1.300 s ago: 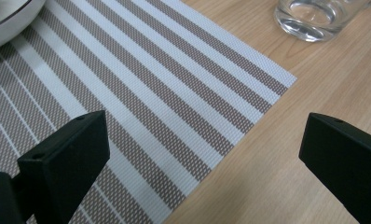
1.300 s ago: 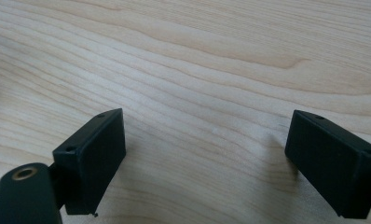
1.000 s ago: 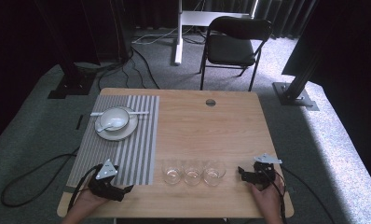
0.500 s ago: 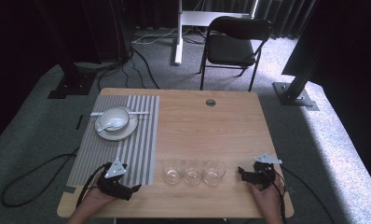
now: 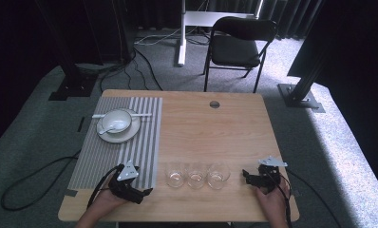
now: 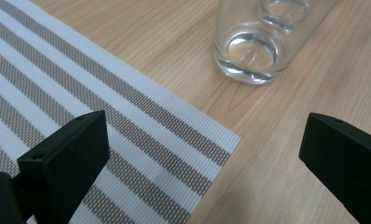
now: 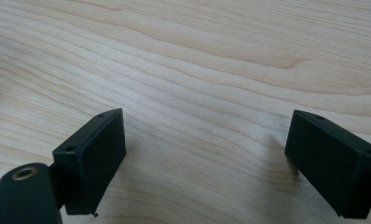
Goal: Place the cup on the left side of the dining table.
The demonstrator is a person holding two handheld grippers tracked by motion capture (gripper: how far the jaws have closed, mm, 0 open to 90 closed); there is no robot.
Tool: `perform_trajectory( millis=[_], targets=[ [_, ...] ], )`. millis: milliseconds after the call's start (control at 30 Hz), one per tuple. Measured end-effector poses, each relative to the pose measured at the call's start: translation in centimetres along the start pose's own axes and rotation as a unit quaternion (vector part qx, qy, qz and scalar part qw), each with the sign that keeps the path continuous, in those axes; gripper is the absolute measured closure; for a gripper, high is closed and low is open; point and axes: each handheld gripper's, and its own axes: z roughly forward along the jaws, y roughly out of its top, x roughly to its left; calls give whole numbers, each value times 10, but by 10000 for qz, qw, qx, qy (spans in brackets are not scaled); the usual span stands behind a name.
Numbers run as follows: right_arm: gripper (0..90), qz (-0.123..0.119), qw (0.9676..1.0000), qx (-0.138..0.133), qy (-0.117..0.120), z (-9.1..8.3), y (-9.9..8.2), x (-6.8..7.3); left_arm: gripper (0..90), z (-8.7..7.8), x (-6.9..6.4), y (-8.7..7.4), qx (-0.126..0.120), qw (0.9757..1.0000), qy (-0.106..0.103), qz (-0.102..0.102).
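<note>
Three clear glasses stand in a row near the table's front edge: left glass (image 5: 175, 175), middle glass (image 5: 196, 175), right glass (image 5: 218, 175). My left gripper (image 5: 144, 193) rests open at the striped placemat's (image 5: 111, 149) front right corner, aimed toward the left glass (image 6: 251, 49); its jaws stand wide apart over the placemat (image 6: 104, 116) edge with nothing between them. My right gripper (image 5: 246, 175) lies open on bare wood to the right of the glasses, jaws spread and empty (image 7: 207, 154).
A white bowl with a spoon sits on a plate (image 5: 117, 124) at the far left of the placemat. A round cable hole (image 5: 214, 104) marks the table's far side. A black chair (image 5: 239, 45) stands beyond the table.
My left gripper has slid right along the front edge, from the placemat's middle to its right corner, nearer the glasses. The right gripper has stayed put.
</note>
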Motion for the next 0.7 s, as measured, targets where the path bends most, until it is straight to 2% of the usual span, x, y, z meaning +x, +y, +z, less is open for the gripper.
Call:
perform_trajectory(
  millis=[500, 700],
  targets=[
    [116, -1, 10000, 0, 0, 0, 0, 0, 20, 20, -12, 14, -34, 9996, -257, 141],
    [116, 0, 10000, 1, 0, 0, 0, 0, 21, 28, -14, 17, -64, 9995, -261, 159]
  ],
)
